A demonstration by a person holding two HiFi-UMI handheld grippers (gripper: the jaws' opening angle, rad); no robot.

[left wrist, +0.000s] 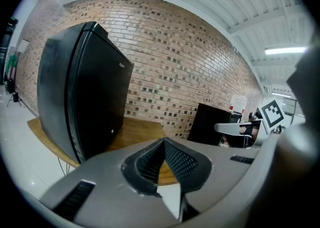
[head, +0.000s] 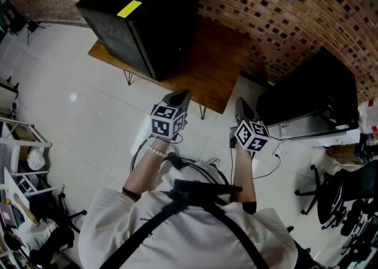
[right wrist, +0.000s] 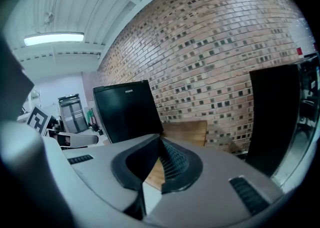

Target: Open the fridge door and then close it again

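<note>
A small black fridge [head: 144, 17] stands on a low wooden table [head: 209, 67] against the brick wall, its door closed. It also shows at the left of the left gripper view as the fridge [left wrist: 80, 102], and left of centre in the right gripper view as the fridge [right wrist: 125, 112]. My left gripper [head: 182, 98] is shut and empty, a short way in front of the table's near edge. My right gripper [head: 241, 106] is shut and empty too, to the right of the table. Neither touches the fridge.
A second black cabinet [head: 313, 94] stands to the right of the table. Office chairs [head: 345, 197] crowd the lower right and shelving with clutter [head: 23, 161] the left. Cables [head: 142, 147] lie on the white floor by the person's feet.
</note>
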